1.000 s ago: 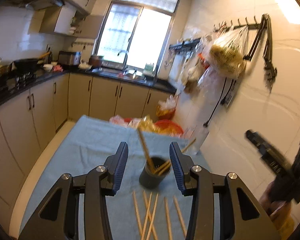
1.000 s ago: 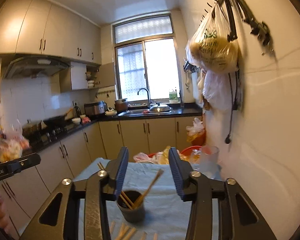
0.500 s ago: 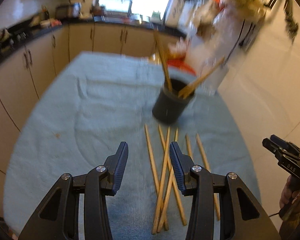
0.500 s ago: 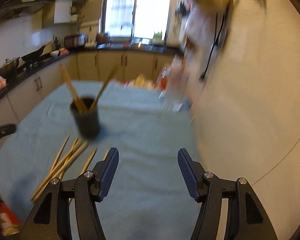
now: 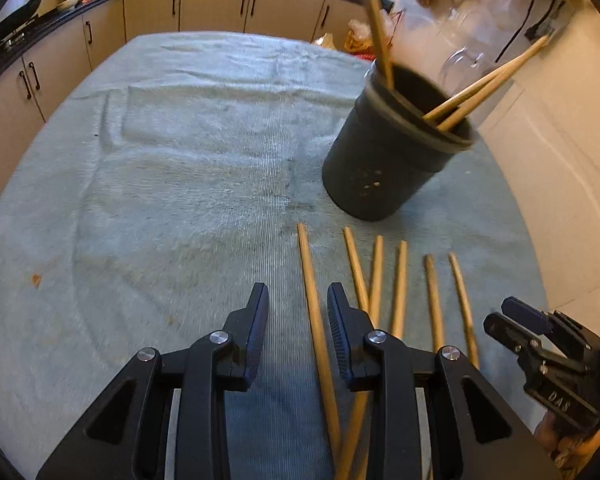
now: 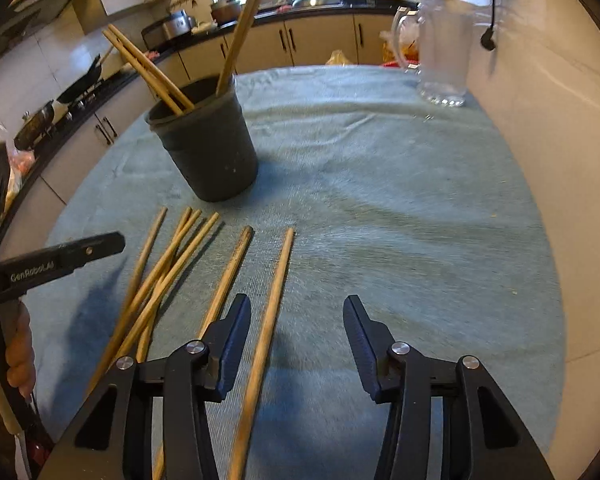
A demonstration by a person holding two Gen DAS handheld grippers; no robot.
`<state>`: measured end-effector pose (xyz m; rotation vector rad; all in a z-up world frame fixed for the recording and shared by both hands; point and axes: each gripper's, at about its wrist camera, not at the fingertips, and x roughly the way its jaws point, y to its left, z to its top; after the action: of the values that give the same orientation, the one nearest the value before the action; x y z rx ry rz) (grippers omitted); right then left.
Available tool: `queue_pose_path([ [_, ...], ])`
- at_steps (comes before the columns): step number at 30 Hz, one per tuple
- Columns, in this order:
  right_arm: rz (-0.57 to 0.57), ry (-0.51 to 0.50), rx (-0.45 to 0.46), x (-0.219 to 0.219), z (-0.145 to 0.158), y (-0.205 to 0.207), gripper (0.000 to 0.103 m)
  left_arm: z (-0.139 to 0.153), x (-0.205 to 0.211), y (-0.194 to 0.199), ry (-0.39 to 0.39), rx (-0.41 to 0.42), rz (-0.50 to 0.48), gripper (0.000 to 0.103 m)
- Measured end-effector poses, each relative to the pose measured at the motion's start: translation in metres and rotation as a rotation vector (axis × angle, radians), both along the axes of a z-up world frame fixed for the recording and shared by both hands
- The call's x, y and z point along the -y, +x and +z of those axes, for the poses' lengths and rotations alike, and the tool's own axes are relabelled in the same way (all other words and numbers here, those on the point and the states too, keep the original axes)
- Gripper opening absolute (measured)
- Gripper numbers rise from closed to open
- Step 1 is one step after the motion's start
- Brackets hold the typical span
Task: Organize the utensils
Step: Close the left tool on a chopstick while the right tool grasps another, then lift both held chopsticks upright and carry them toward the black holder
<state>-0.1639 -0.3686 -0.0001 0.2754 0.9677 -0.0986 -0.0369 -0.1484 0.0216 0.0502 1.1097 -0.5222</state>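
Observation:
A dark grey cup (image 5: 384, 152) (image 6: 208, 144) stands on the blue-green towel and holds three wooden chopsticks (image 5: 488, 84) (image 6: 156, 76). Several loose chopsticks (image 5: 396, 280) (image 6: 172, 264) lie side by side on the towel in front of the cup. My left gripper (image 5: 298, 300) is open and empty, low over the towel, with the leftmost chopstick (image 5: 314, 308) lying between its fingers. My right gripper (image 6: 296, 312) is open wide and empty, with the rightmost chopstick (image 6: 274, 292) lying just inside its left finger. The right gripper also shows at the right edge of the left wrist view (image 5: 540, 340).
A clear glass jug (image 6: 440, 52) stands at the towel's far right corner near the tiled wall (image 6: 540, 100). Kitchen cabinets (image 5: 220, 4) and a dark counter run behind the table. The towel (image 5: 160, 160) covers the whole tabletop.
Both grippers have tilted down and dropped from looking across the kitchen to close above the loose chopsticks. The right gripper has opened wider.

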Motion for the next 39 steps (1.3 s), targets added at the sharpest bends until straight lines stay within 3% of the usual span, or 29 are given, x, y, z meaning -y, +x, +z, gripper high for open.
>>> queue_pose_path([
  [9, 0.01, -0.069, -0.052, -0.011, -0.013, 0.034, 0.04, -0.011, 0.016, 0.018, 0.025, 0.007, -0.013, 0.029],
  [10, 0.007, -0.076, -0.054, -0.013, -0.014, 0.038, 0.036, -0.01, 0.017, 0.016, 0.043, 0.026, -0.024, 0.021],
  [11, 0.002, -0.092, -0.055, -0.014, -0.014, 0.04, 0.028, -0.01, 0.021, 0.013, 0.079, 0.053, -0.035, 0.006],
  [13, -0.003, -0.121, -0.062, -0.016, -0.014, 0.042, 0.012, -0.011, 0.02, 0.01, 0.102, 0.067, -0.067, 0.006],
  [14, -0.001, -0.113, -0.066, -0.015, -0.013, 0.041, 0.01, -0.01, 0.018, 0.009, 0.104, 0.064, -0.07, 0.006],
  [23, -0.013, -0.109, -0.111, 0.008, -0.014, 0.015, 0.008, -0.008, -0.017, 0.004, 0.146, 0.068, -0.105, 0.007],
  [31, -0.001, -0.099, -0.213, 0.013, -0.012, 0.026, 0.008, -0.009, -0.004, 0.013, 0.203, 0.033, -0.114, 0.007],
  [35, 0.02, -0.139, -0.272, 0.008, -0.011, 0.044, 0.008, -0.007, -0.003, 0.012, 0.181, 0.037, -0.092, 0.007],
  [39, 0.003, -0.117, -0.258, 0.01, -0.011, 0.048, 0.007, -0.008, -0.007, 0.009, 0.131, 0.059, -0.062, 0.007],
])
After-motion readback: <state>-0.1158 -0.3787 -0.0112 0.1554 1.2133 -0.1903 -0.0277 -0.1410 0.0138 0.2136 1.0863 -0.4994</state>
